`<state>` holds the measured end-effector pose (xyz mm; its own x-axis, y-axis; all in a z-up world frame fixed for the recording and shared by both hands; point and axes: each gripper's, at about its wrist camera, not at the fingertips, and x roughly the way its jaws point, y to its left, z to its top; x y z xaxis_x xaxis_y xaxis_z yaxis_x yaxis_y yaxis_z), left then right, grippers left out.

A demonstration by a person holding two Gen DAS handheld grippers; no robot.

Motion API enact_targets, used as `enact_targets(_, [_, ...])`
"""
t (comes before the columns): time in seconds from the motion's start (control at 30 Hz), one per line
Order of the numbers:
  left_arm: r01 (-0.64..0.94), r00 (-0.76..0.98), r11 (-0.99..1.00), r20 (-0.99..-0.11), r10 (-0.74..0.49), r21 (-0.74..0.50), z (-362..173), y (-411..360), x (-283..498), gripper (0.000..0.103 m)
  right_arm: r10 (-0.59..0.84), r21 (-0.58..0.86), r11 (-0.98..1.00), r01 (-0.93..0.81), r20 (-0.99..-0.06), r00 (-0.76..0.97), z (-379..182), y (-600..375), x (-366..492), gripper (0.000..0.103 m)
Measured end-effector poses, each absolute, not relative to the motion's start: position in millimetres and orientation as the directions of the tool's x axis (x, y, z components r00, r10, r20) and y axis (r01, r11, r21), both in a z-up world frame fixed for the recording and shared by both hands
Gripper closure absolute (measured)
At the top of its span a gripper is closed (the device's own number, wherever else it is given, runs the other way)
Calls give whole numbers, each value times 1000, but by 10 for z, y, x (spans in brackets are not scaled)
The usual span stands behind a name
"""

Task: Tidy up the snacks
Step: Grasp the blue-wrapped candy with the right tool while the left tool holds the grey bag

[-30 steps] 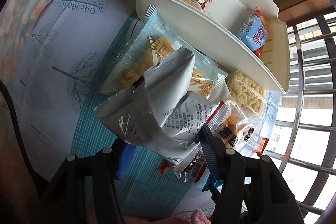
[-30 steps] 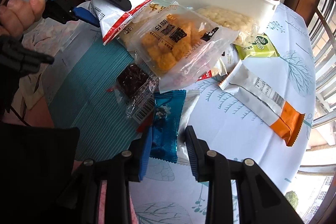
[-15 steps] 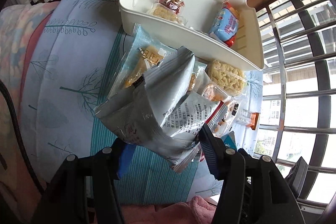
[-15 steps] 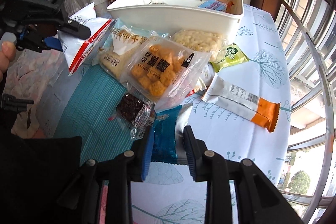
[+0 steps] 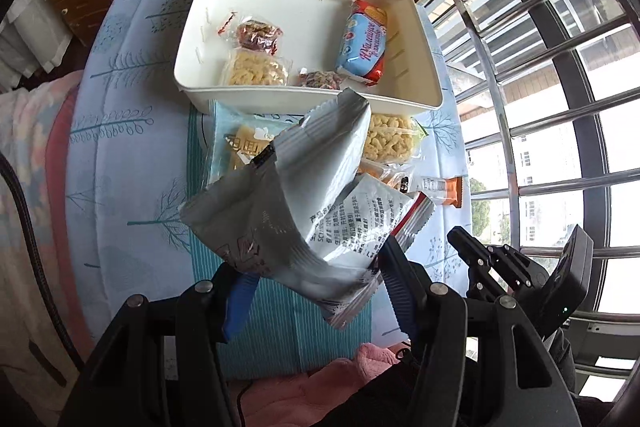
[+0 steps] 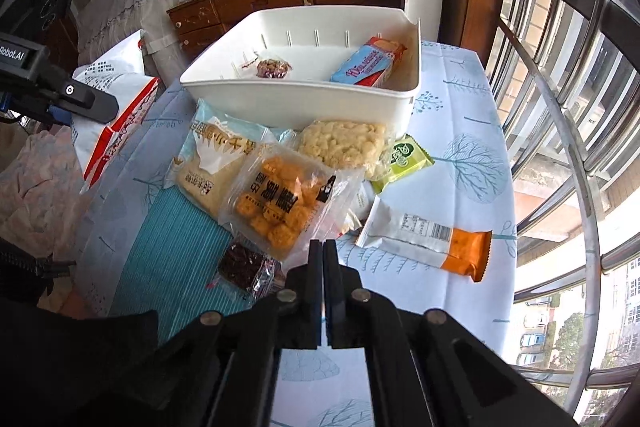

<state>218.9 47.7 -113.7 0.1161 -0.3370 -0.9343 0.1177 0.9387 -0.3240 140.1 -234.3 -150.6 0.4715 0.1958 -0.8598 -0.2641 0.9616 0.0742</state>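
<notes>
- Both grippers have risen since a second ago: the table and its snacks look smaller and further below, and the whole white bin [image 5: 308, 95] now shows from above.
- Between the right gripper [image 6: 322, 247]'s pads a blue packet was there a second ago; now the pads are pressed together with nothing visible between them, and the blue packet shows in neither view.
- Left gripper [image 5: 316, 259] stays clamped on a silver-grey snack bag [image 5: 288, 199], the bag's lower end pinched between the blue pads and its crumpled top leaning up toward the bin.
- From the right wrist view, that same bag shows its white-and-red face [image 6: 116, 107] at the left edge, held clear of the table.
- Inside the bin lie a blue biscuit pack [image 5: 364, 39] by the right wall, a dark red wrapped sweet [image 5: 256, 37], a pale puffed-rice bar [image 5: 256, 69] and a small sprinkled packet [image 5: 320, 79] against the near wall.
- On the table in front of the bin: a light-blue packet with gold characters [image 6: 212, 159], a clear bag of orange nuggets [image 6: 284, 203] partly over it, a second puffed-rice bar [image 6: 344, 145] touching the bin's wall, and a green packet [image 6: 404, 161] just beside that.
- A white-and-orange sachet [image 6: 432, 239] lies to the right on the tree-print tablecloth [image 6: 460, 131].
- A dark chocolate-coloured packet [image 6: 244, 267] lies on the teal striped mat [image 6: 176, 251], just left of the right gripper's fingers.
</notes>
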Motion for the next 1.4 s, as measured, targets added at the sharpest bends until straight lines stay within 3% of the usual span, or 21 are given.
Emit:
enact_targets(0.6, [215, 93, 936, -948, -304, -279, -1059, 452, 2135, 46, 242, 266, 963, 50, -928, 281, -1921, -2600, 1325, 101])
enact_targets(0.7, [227, 85, 934, -949, -303, -278, -1070, 502, 2086, 46, 231, 259, 962, 92, -942, 242, -2023, -2560, 1274, 87])
enact_targets(0.77, [231, 83, 932, -949, -304, -278, -1072, 548, 2053, 46, 231, 261, 958, 118, -947, 225, -2081, -2526, 1237, 72])
enact_targets(0.83, [233, 81, 933, -950, -301, -276, -1074, 599, 2025, 46, 241, 274, 951, 142, -947, 214, -2139, -2492, 1210, 68])
enact_targets(1.07, [231, 74, 937, -955, -286, -263, -1091, 796, 1934, 46, 264, 307, 924, 228, -943, 204, -2295, -2402, 1237, 60])
enact_targets(1.4, [224, 77, 943, -960, -270, -247, -1083, 1097, 1904, 46, 189, 260, 895, 363, -957, 218, -2398, -2305, 1462, 60])
